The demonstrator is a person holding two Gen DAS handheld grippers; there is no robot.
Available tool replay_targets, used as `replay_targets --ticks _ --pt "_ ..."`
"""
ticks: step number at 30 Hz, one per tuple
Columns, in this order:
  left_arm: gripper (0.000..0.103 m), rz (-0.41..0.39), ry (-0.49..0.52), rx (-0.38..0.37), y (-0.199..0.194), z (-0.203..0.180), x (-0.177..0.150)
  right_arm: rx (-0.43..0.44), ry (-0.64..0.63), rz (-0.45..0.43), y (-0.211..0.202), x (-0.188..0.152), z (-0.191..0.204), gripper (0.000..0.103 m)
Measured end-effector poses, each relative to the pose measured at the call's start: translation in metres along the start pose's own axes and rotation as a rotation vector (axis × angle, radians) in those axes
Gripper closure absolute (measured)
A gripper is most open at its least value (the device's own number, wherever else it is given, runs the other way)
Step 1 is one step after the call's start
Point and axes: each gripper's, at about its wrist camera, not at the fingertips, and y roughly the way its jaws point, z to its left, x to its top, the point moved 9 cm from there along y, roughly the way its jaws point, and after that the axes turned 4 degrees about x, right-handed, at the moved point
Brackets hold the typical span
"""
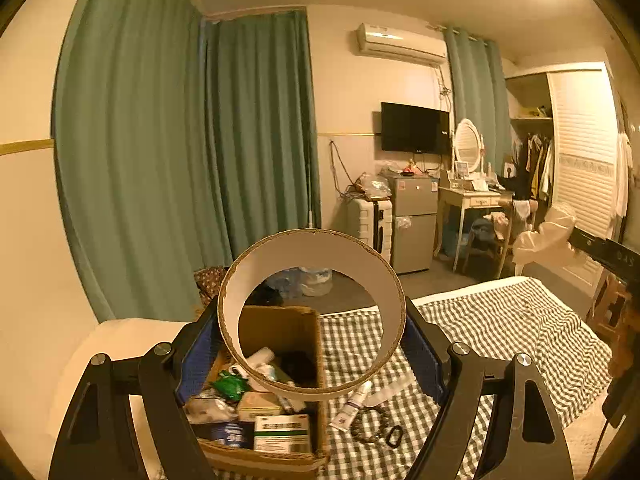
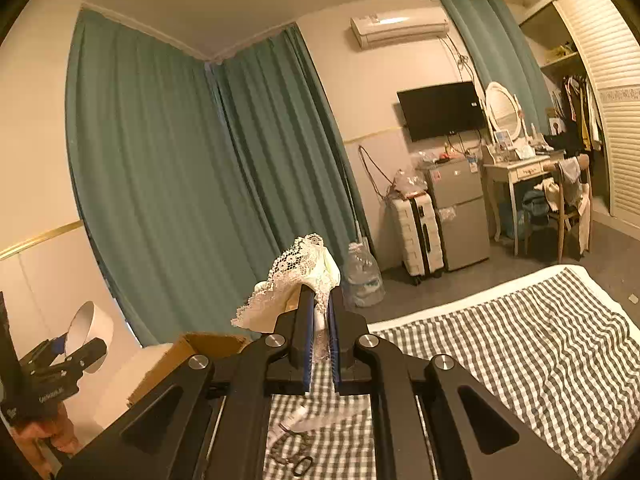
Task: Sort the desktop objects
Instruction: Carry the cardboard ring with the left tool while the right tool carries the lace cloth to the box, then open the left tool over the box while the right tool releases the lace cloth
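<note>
The left claw (image 1: 312,344) grips a wide cardboard ring (image 1: 312,316) across its outer wall, 1 blue pad on each side, and holds it in the air above the open cardboard box (image 1: 280,332). The ring looks light and stiff but thin-walled, so I judge a hard squeeze would push it oval; the grip across the full width, where it sits now, seems right. The right claw (image 2: 320,320) is clenched on a cream lace cloth (image 2: 296,280), which stands up limp and bunched above the fingertips. Soft and featherlight, it should hold anywhere, though the open lace may snag. Below, a small tube (image 1: 354,404) and a dark beaded bracelet (image 1: 372,424) lie on the checked bedspread (image 1: 500,328), just beside the box.
</note>
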Motion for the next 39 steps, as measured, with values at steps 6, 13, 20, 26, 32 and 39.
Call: replay_targets --ticks 6,13,20,26,32,39 --pt "0.019 -0.018 -0.026 0.040 -0.007 0.051 0.009 0.021 -0.049 -0.016 -0.001 -0.001 0.050 0.097" --pt "0.019 -0.016 -0.028 0.075 -0.007 0.099 0.006 0.083 -0.098 -0.027 0.014 -0.005 0.124 0.097" --pt "0.019 0.011 -0.078 0.080 0.011 0.134 -0.004 0.136 -0.111 -0.002 0.043 -0.027 0.176 0.097" --pt "0.019 0.059 -0.088 0.059 0.041 0.136 -0.020 0.167 -0.094 0.070 0.076 -0.056 0.193 0.097" --pt "0.019 0.136 -0.097 0.027 0.080 0.133 -0.039 0.164 -0.087 0.152 0.113 -0.089 0.202 0.097" --pt "0.019 0.221 -0.091 0.033 0.126 0.133 -0.066 0.151 -0.127 0.211 0.153 -0.127 0.213 0.097"
